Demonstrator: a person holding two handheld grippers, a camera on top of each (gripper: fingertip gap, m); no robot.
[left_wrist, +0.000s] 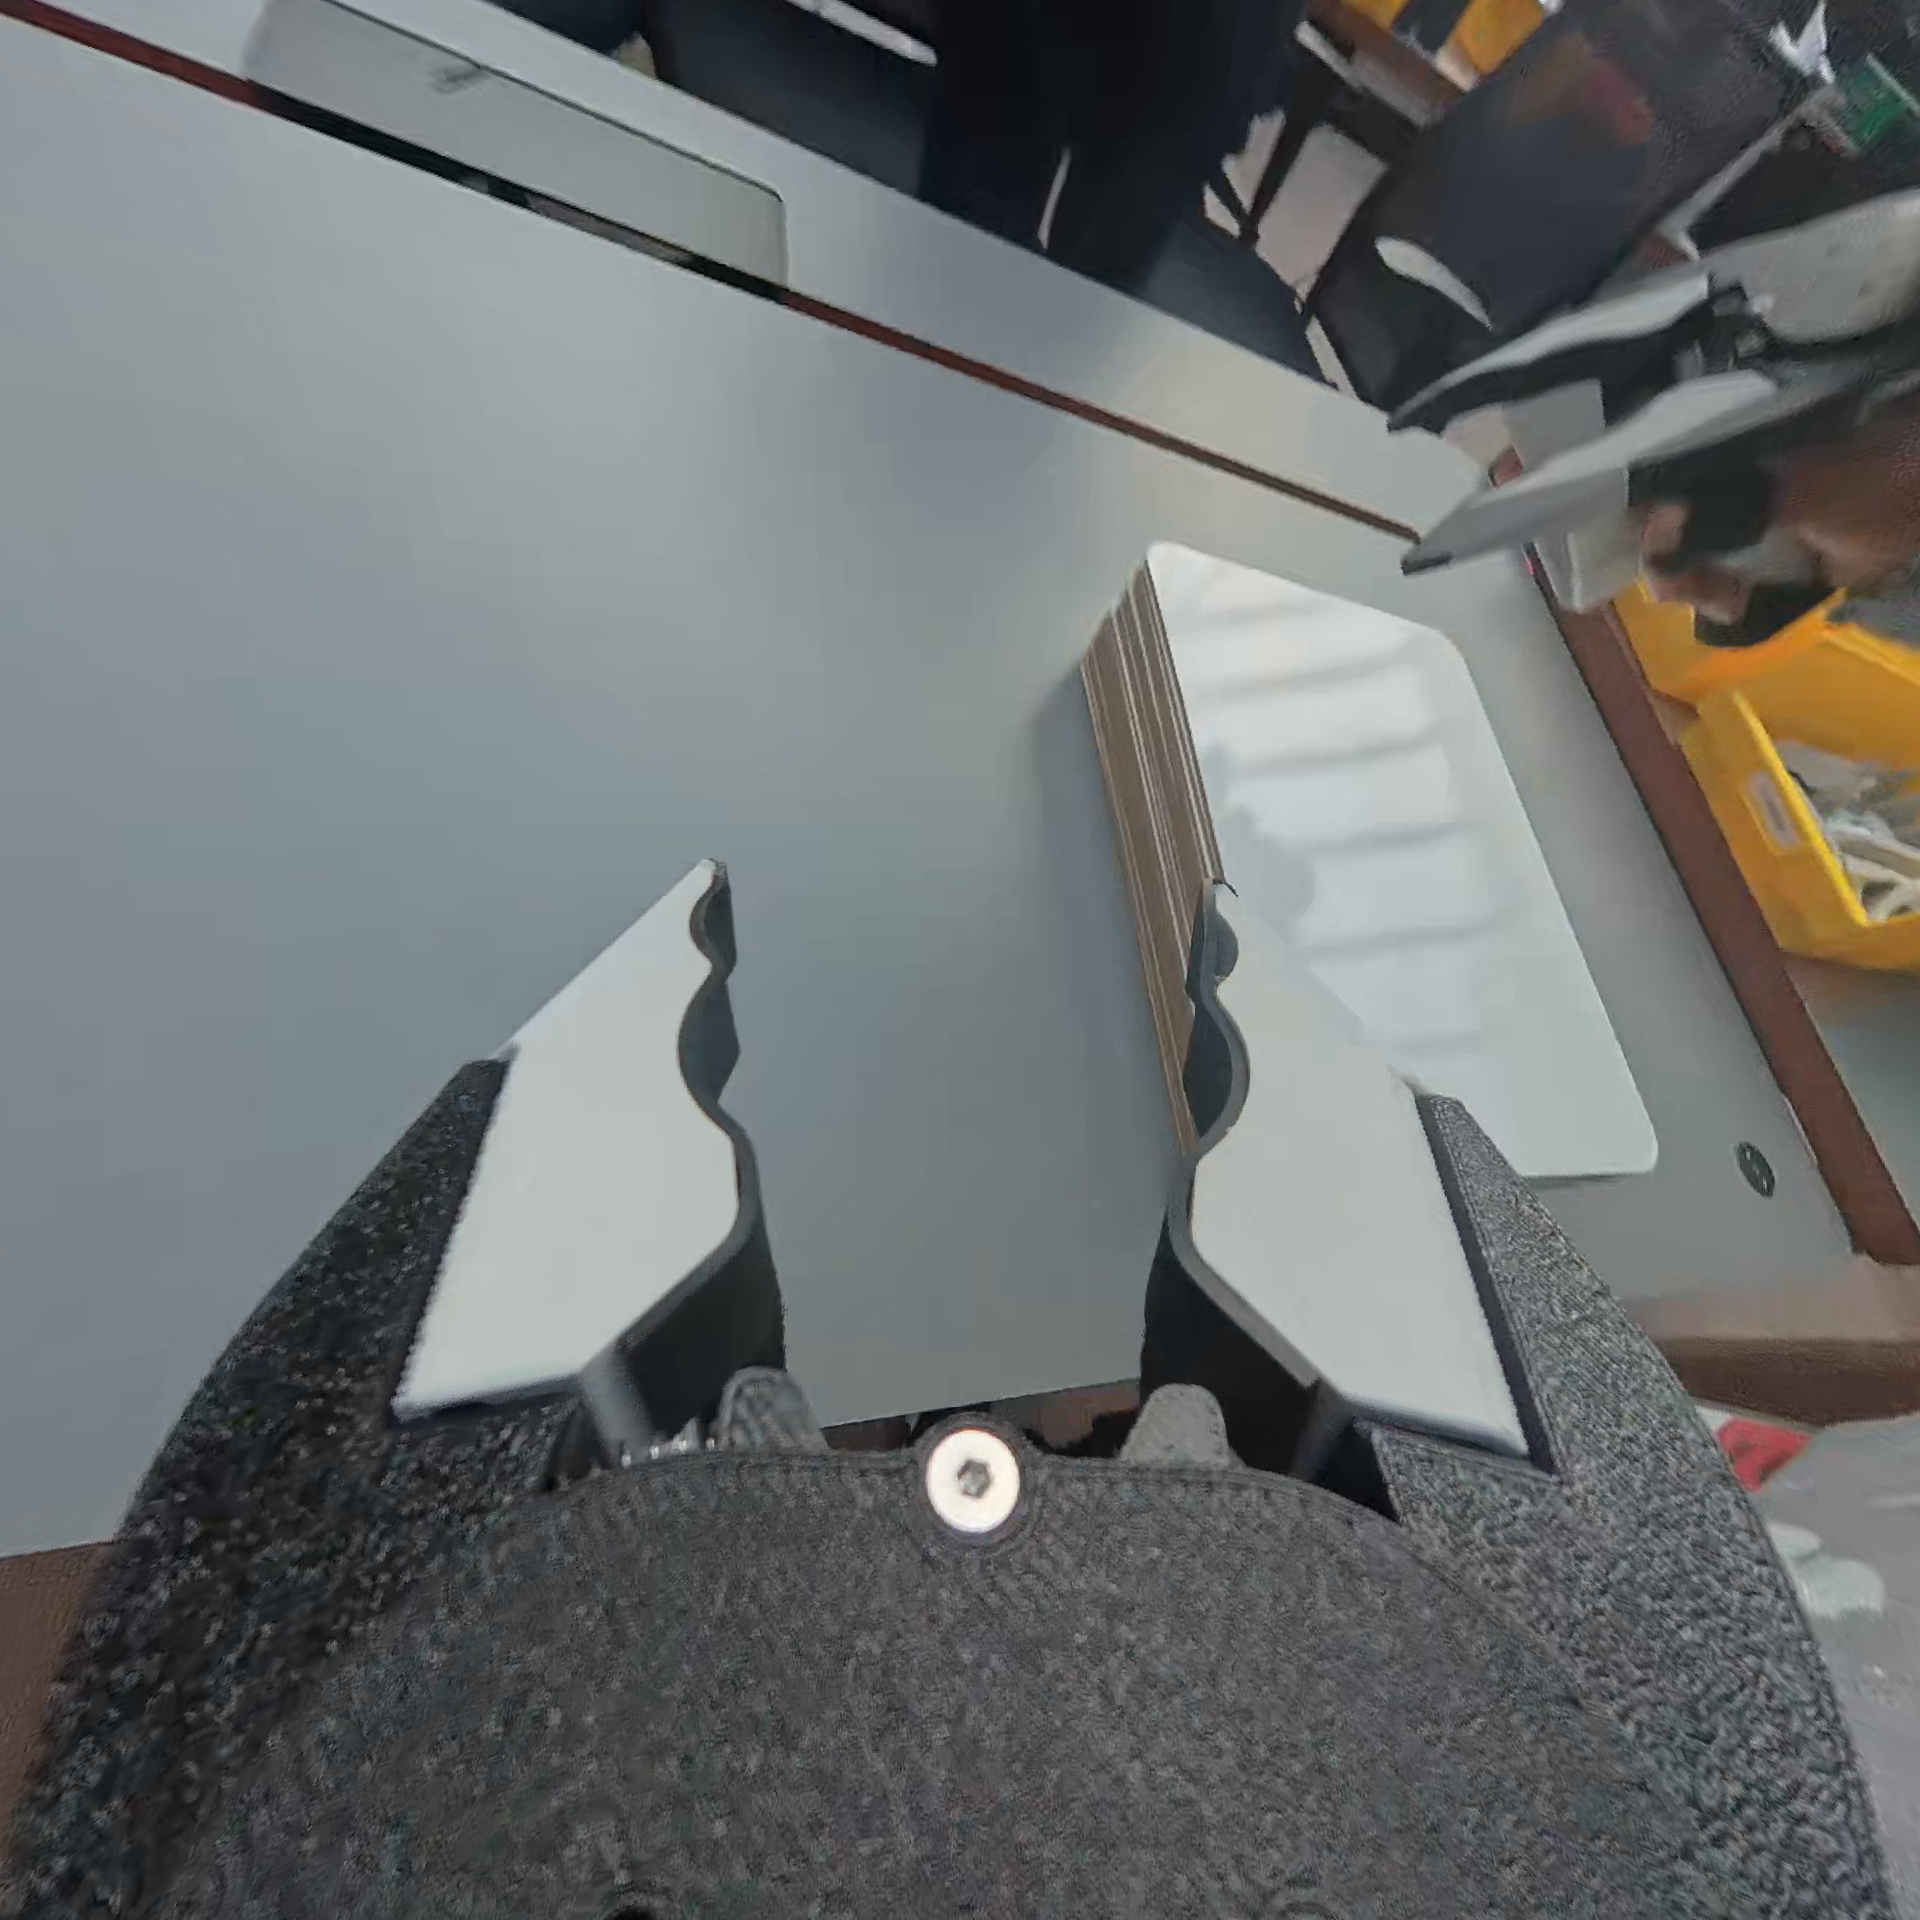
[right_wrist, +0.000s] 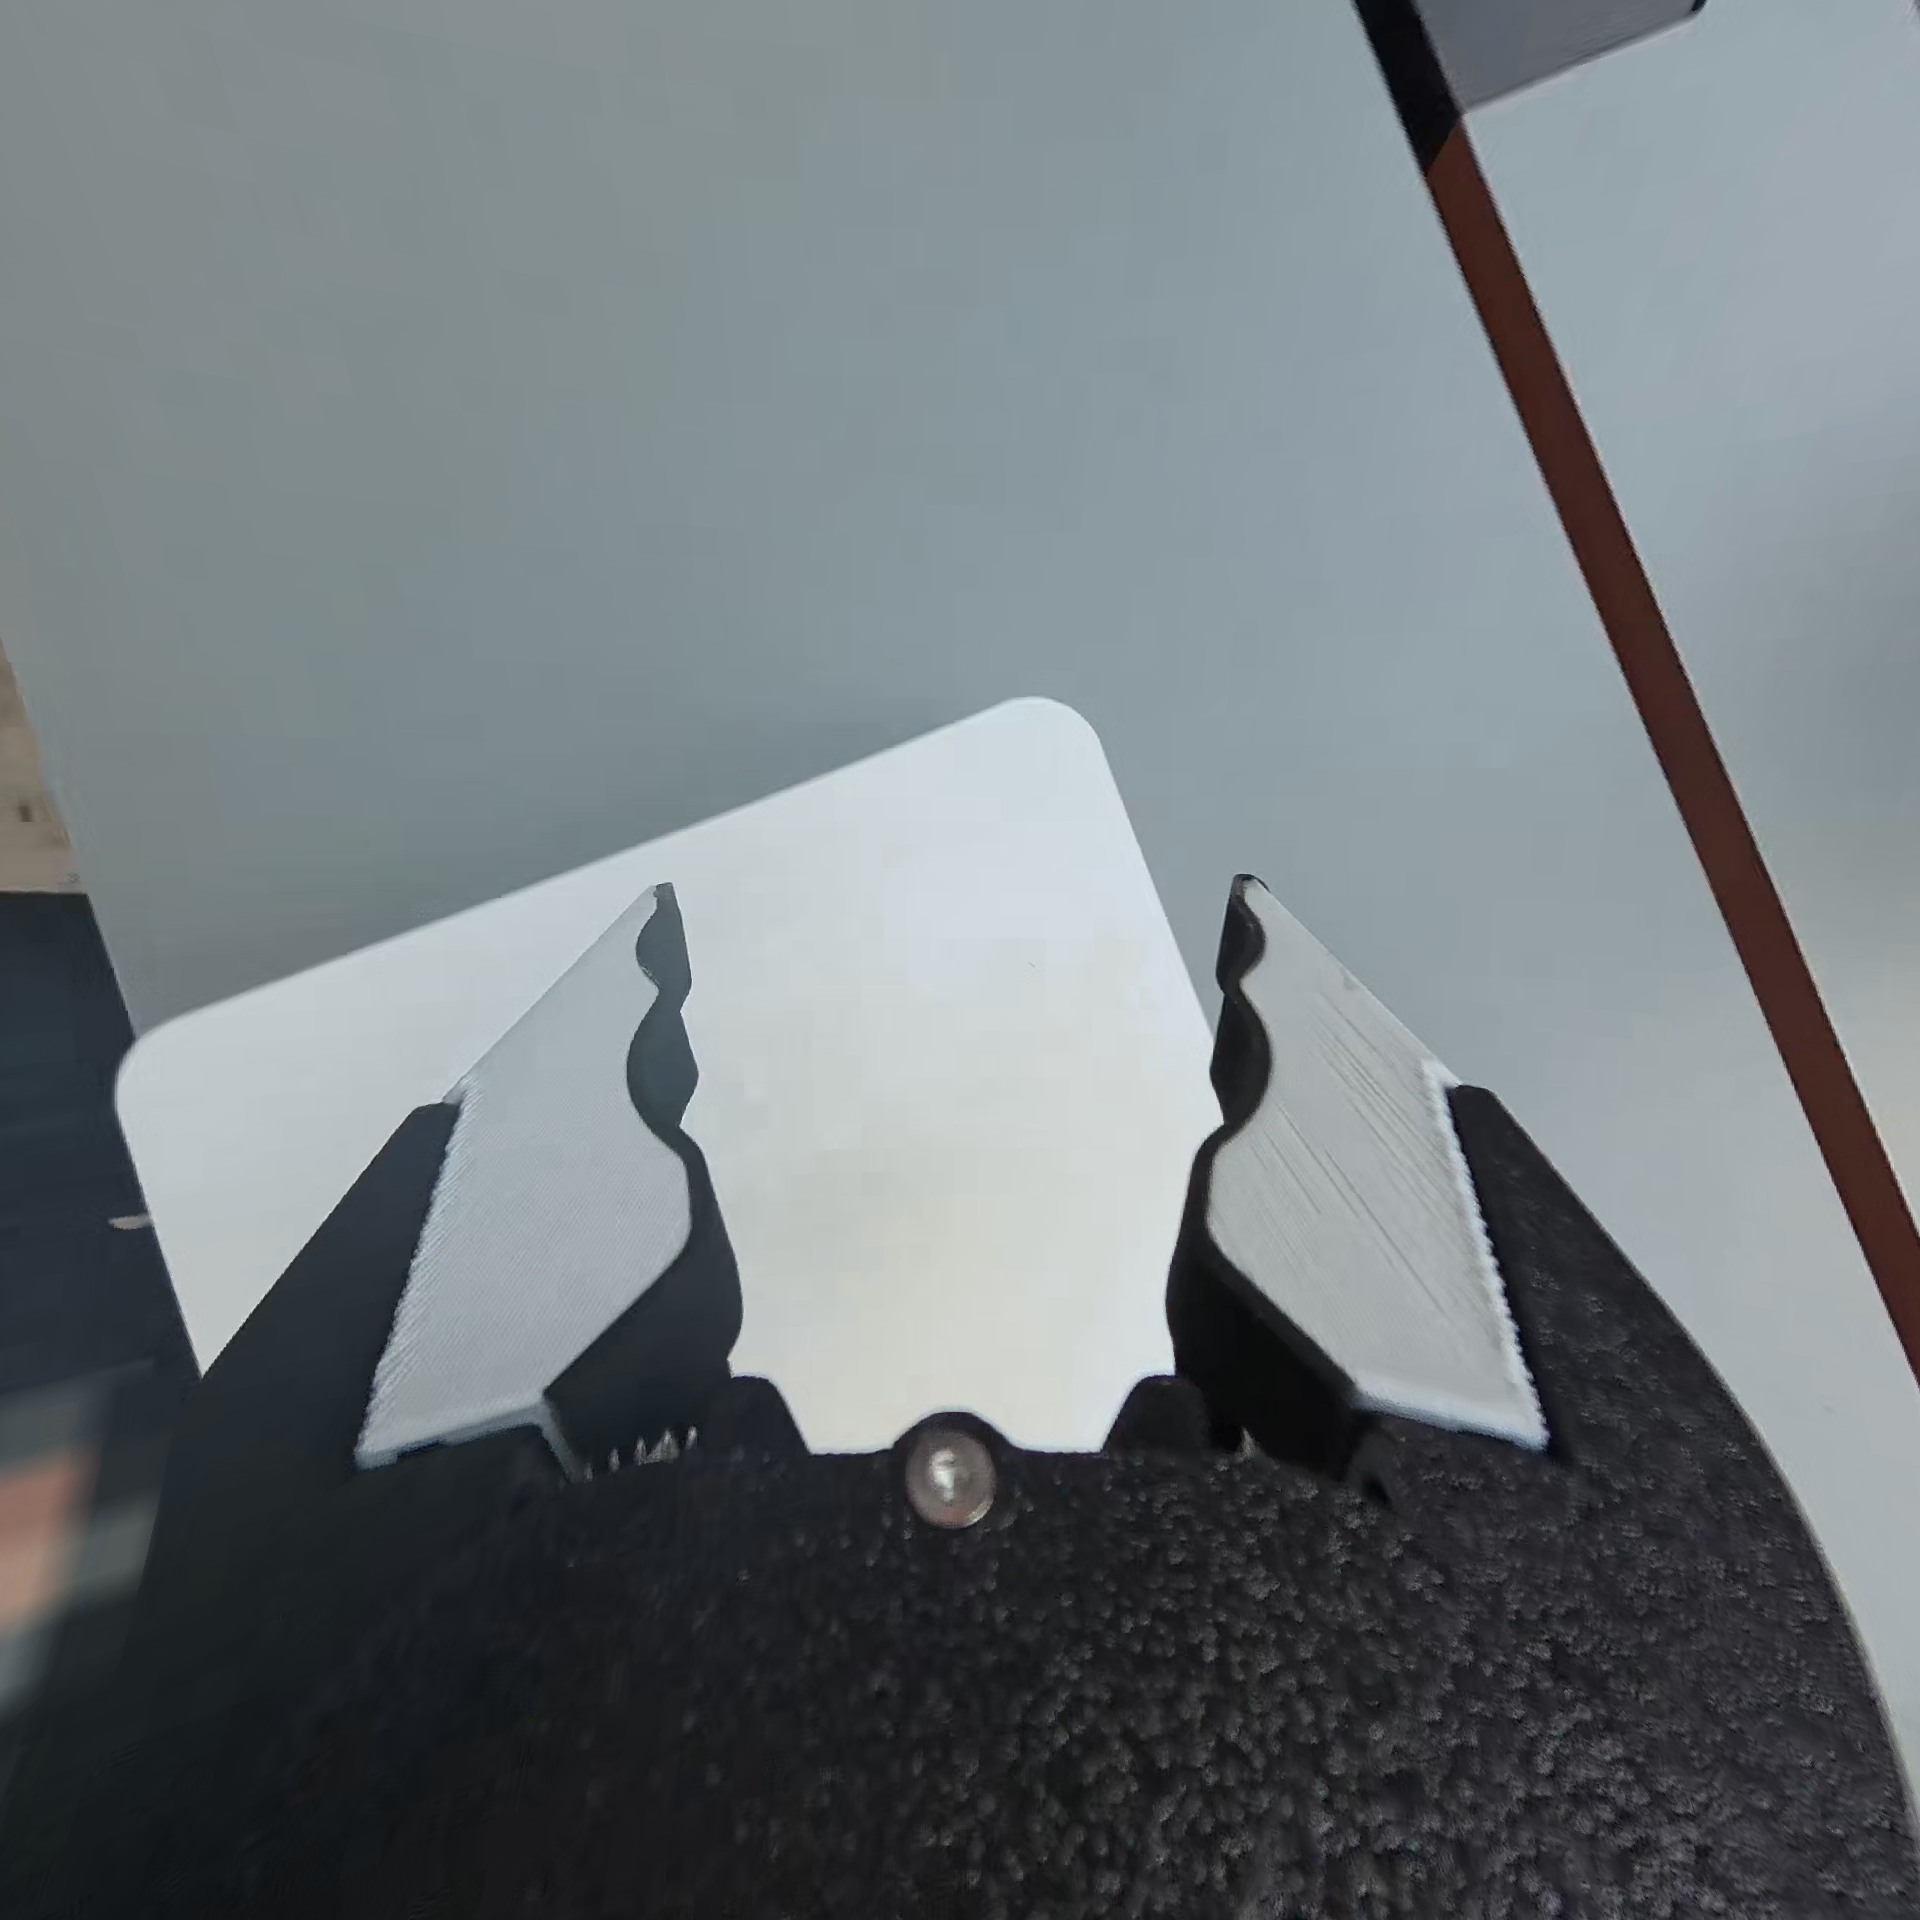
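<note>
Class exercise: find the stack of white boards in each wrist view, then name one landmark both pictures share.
Left wrist view: stack of white boards lies right of centre, beyond the left tongs' right finger.
Right wrist view: its top board fills the lower centre, between the open right tongs.
Shared landmark: dark brown strip crossing the grey table.

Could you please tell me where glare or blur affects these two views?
Left wrist view: window light glares off the stack of white boards; the right gripper at upper right is motion-blurred. Right wrist view: the top board looks washed out and featureless; the left gripper stays sharp.
</note>
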